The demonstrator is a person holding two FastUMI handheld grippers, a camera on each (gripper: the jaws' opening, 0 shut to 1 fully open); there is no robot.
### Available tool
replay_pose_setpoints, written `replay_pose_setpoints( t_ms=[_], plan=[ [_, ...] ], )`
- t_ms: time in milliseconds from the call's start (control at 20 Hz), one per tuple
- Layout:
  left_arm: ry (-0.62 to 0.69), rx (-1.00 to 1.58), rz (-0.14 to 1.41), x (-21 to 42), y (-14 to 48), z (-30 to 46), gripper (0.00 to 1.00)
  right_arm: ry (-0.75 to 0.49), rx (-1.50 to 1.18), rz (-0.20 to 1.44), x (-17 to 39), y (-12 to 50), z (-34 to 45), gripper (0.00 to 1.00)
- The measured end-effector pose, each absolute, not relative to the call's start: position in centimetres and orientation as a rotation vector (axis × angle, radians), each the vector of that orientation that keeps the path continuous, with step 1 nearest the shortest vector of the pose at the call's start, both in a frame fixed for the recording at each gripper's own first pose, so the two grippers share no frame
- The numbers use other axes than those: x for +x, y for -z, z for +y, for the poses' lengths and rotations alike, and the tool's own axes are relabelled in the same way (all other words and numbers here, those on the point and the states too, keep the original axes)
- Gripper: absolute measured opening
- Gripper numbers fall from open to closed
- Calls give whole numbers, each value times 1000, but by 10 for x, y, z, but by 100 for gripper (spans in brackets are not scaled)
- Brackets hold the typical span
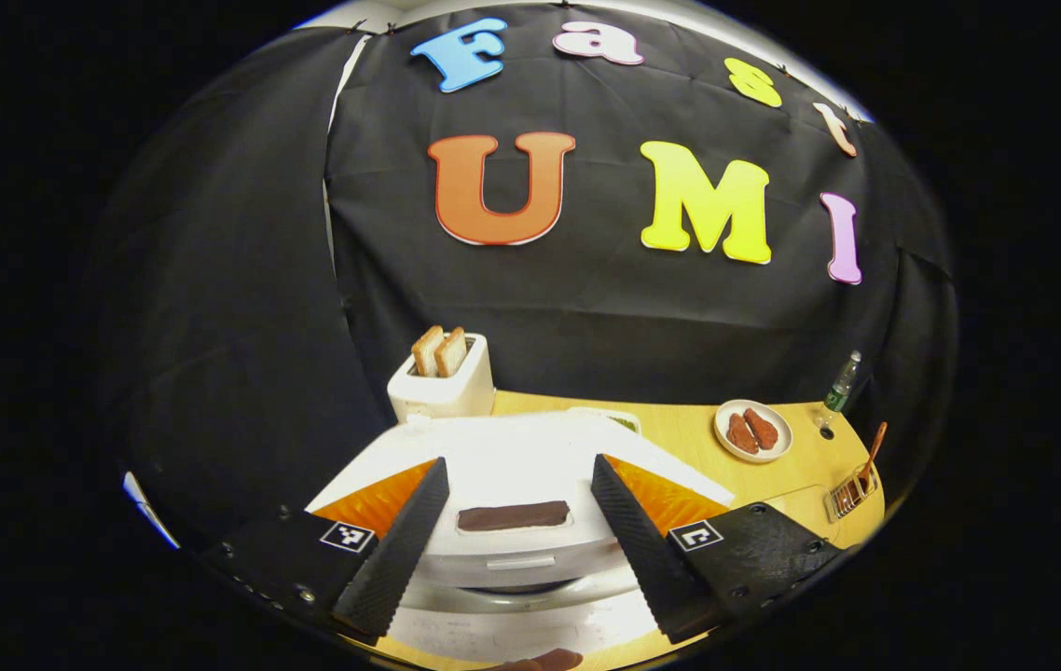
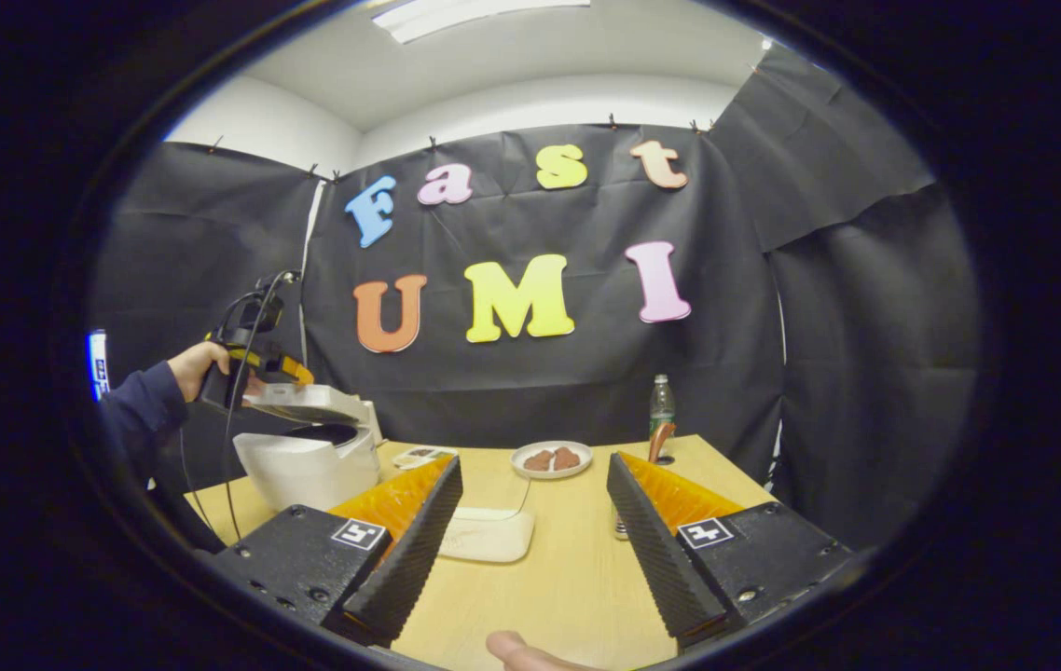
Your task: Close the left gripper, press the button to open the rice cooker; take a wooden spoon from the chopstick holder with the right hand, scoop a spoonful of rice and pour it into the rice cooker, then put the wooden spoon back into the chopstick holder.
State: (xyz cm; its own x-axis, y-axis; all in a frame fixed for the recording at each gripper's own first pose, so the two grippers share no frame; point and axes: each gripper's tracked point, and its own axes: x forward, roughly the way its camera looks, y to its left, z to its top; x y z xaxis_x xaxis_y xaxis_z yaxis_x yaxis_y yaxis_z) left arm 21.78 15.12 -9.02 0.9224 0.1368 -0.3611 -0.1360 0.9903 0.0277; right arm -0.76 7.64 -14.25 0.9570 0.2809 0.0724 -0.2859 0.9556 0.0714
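Still at step 1, by the look of it: left tool [image 1: 519, 545] hovered right over the rice cooker [image 1: 512, 485], fingers spread wide w/ nothing between them, so the close-then-press hadn't happened yet from that angle. Odd bit: in the right gripper view the rice cooker's lid [image 2: 302, 403] looked tilted up w/ a dark gap under it, so it may already have been popping; couldn't tell for sure. A hand [image 2: 195, 368] in a dark sleeve held the left tool beside that lid.

Right tool [image 2: 530, 536] sat low over the desk [image 2: 568, 578], fingers wide, holding nothing. Wooden spoon [image 1: 871, 452] stood in the chopstick holder [image 1: 852, 494] at the desk's far right edge, untouched.

Next move, as a guess: shut left tool, push the dark button [image 1: 512, 515] on the cooker's front; then right tool had to travel to the holder and pinch the spoon's thin handle.

Desk was pale wood. Also on it: toaster [image 1: 442, 377] w/ two bread slices, plate [image 1: 752, 431] w/ brown pieces, green bottle [image 1: 840, 384], white flat dish [image 2: 489, 536]. Black cloth walls, white ceiling w/ light panel.
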Motion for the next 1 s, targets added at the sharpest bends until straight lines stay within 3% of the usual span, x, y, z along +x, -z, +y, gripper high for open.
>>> replay_pose_setpoints(
  t_ms=[300, 600, 1000],
  plan=[
    [-161, 34, 471, 187, 143, 150, 99, -336, 76, -73, -45, 147, 91, 98],
    [-157, 36, 495, 170, 146, 145, 99, -264, 70, -120, -62, 131, 67, 97],
    [-186, 31, 514, 169, 153, 144, 100, -255, 76, -120, -64, 132, 63, 99]
  ],
)
